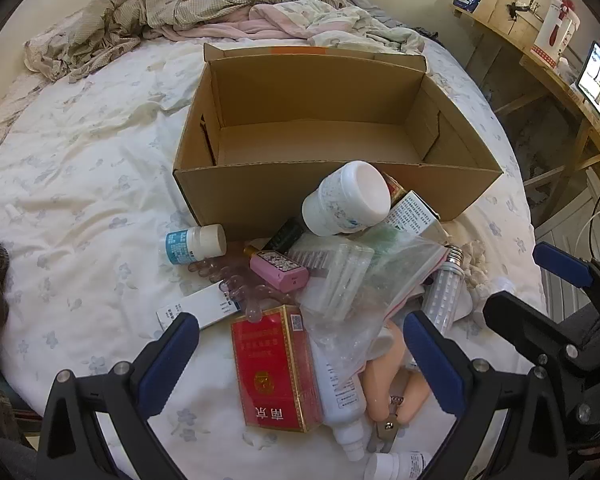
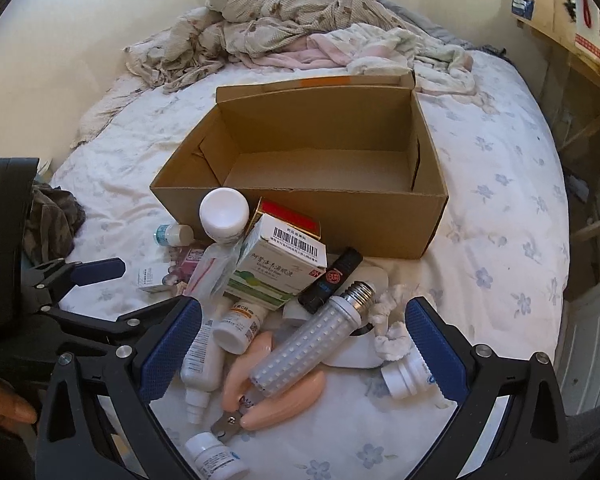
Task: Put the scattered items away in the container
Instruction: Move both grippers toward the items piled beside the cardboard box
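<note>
1. two large gold characters, "南京", are printed on the red cigarette pack (image 1: pixel 274 368), seen upside down from the left wrist view
2. a barcode is carried on the top flap of the white and green medicine box (image 2: pixel 278 270); the chinese lines beneath it are too small to be read
3. orange letters ending in "ch" are seen on the small white bottle (image 2: pixel 240 324)

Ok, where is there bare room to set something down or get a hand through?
The cardboard box floor shows bare. Open bedsheet lies right of the box, and more to its left, toward the rumpled blankets. It is crowded in front of the box: the bulb, the red carton and the bottles overlap. Both grippers are open.
</note>
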A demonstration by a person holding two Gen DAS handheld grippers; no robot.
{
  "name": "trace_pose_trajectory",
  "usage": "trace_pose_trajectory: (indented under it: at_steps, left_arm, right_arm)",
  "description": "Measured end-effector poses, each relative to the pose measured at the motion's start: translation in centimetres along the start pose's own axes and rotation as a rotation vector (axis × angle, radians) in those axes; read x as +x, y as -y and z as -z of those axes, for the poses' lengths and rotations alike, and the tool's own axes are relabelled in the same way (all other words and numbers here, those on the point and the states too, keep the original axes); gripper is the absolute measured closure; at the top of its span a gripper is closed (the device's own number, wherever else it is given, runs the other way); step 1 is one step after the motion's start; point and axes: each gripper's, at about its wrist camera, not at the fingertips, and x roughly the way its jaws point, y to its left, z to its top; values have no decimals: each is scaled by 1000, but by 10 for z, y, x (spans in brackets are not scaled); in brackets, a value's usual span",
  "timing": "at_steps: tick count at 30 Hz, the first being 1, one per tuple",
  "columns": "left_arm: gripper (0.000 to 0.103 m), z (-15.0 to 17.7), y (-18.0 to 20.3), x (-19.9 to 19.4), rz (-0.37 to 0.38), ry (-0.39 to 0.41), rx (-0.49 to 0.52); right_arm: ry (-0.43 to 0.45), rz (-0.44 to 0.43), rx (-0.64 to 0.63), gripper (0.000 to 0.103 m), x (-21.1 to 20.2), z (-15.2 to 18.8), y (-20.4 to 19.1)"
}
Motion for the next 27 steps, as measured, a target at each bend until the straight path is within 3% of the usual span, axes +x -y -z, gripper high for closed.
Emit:
trace_pose_trajectory:
  at_steps: [4,9,15,16,18,21,24,27]
  left_arm:
    - [1,0,0,0,-3,0,-2]
    - [1,-1,-1,1,-5,-5,-7]
    - [1,-2,-5,1,-11,-2,-23]
    - [1,-3,-7,1,-10,-1,-32]
    - [1,-4,-10,1,-3,-3,-48]
    - [1,-5,-17,1,-3,-4,-72]
    - [1,-7,-22,-1,-5,11,-80]
    - [1,-11,-30,-4,53,22,-108]
  right_arm:
    - [-7,33,-17,1,2,0,-1]
    - [-24,-33,18,4,4,0,6]
    - [-52,-8,73,5,11,0,15]
    - [-64,-2,77,7,12,0,16]
    - [-99,-1,94,24,17,2,21]
    - [-157,-48,168,25,26,5,33]
    - [-148,-50,182,27,25,5,36]
    - [-118,-66,191,27,20,2,36]
